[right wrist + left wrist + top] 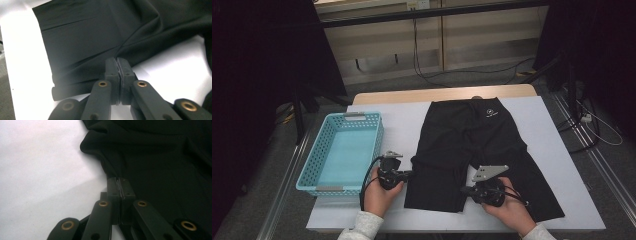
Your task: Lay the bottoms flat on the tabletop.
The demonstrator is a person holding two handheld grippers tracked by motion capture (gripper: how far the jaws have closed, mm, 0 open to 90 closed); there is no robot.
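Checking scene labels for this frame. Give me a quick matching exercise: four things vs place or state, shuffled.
Things:
1. black shorts
2. blue basket
3. left gripper
4. right gripper

Places or states:
A. at the table's left side, nothing in it
B. jaws shut at the outer edge of the left-hand leg
C. spread flat mid-table, waistband at the far end
D. jaws shut at the fork between the two legs

Pairs: 1-C, 2-A, 3-B, 4-D

The shorts are looking like smooth matt cloth; the basket is showing glossy perforated plastic; the table is looking matt.
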